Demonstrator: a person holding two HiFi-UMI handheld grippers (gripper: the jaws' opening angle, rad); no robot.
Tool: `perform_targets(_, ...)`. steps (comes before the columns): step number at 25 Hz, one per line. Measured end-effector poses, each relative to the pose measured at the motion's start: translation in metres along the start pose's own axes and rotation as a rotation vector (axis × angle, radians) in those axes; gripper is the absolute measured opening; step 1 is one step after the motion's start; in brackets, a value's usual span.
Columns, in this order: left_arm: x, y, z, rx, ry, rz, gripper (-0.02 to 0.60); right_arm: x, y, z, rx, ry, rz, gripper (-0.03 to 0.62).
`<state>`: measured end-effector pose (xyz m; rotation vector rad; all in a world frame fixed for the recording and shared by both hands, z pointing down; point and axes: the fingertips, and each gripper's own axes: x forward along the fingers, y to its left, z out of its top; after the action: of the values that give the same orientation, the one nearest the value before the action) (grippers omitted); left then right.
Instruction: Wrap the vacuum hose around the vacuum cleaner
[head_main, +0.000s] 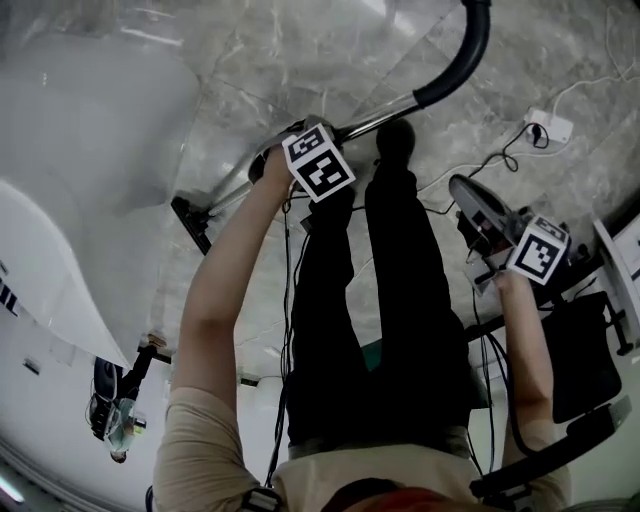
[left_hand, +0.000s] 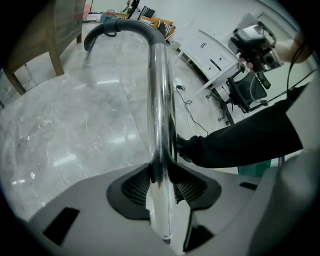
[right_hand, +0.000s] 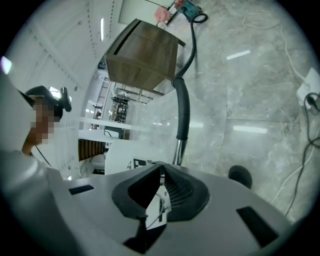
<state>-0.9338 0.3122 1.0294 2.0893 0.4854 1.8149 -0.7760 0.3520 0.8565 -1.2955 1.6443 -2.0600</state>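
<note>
My left gripper is shut on the vacuum's chrome wand, which runs straight up between the pads. In the head view the left gripper holds the wand in front of the person's black trouser legs. The floor nozzle lies at the wand's lower left end. A black curved handle at the other end leads into the hose. The hose reaches a small teal and red body far off on the floor. My right gripper is shut with nothing in it, off to the right.
A wooden cabinet stands beyond the hose. A white power strip with cables lies on the marble floor at the right. A black chair stands by the right arm, white curved furniture at the left. Another person stands at the lower left.
</note>
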Motion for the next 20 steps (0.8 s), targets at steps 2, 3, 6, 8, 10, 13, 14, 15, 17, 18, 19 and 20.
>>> perform_targets(2, -0.019, -0.007, 0.012, 0.014, -0.021, 0.008, 0.167, 0.003, 0.002, 0.009, -0.061, 0.021, -0.035, 0.035)
perform_targets(3, -0.029, -0.011, 0.018, 0.021, -0.032, 0.012, 0.167, 0.004, 0.006, 0.015, -0.075, 0.024, -0.035, 0.139)
perform_targets(6, -0.054, -0.024, 0.036, 0.047, -0.051, 0.018, 0.166, 0.009, 0.017, 0.044, -0.073, -0.036, 0.015, 0.282)
perform_targets(8, -0.068, -0.034, 0.045, 0.067, -0.056, 0.013, 0.164, 0.016, 0.024, 0.062, -0.082, -0.082, 0.049, 0.305)
perform_targets(10, -0.081, -0.044, 0.053, 0.09, -0.06, 0.003, 0.163, 0.028, 0.03, 0.075, -0.102, -0.104, 0.065, 0.325)
perform_targets(13, -0.103, -0.058, 0.065, 0.121, -0.075, -0.001, 0.161, 0.042, 0.043, 0.089, -0.108, -0.124, 0.1, 0.353)
perform_targets(14, -0.11, -0.063, 0.07, 0.132, -0.082, -0.001, 0.161, 0.043, 0.051, 0.093, -0.102, -0.145, 0.133, 0.351)
perform_targets(15, -0.117, -0.067, 0.073, 0.143, -0.089, 0.003, 0.161, 0.043, 0.061, 0.098, -0.094, -0.172, 0.174, 0.351)
perform_targets(17, -0.129, -0.073, 0.079, 0.161, -0.102, 0.025, 0.161, 0.039, 0.083, 0.108, -0.069, -0.237, 0.267, 0.35)
perform_targets(18, -0.135, -0.075, 0.081, 0.166, -0.107, 0.037, 0.161, 0.035, 0.095, 0.113, -0.055, -0.265, 0.314, 0.348)
perform_targets(19, -0.141, -0.076, 0.083, 0.169, -0.113, 0.048, 0.161, 0.032, 0.106, 0.116, -0.048, -0.284, 0.353, 0.345)
perform_targets(20, -0.147, -0.076, 0.085, 0.174, -0.118, 0.061, 0.161, 0.029, 0.115, 0.119, -0.058, -0.291, 0.37, 0.327)
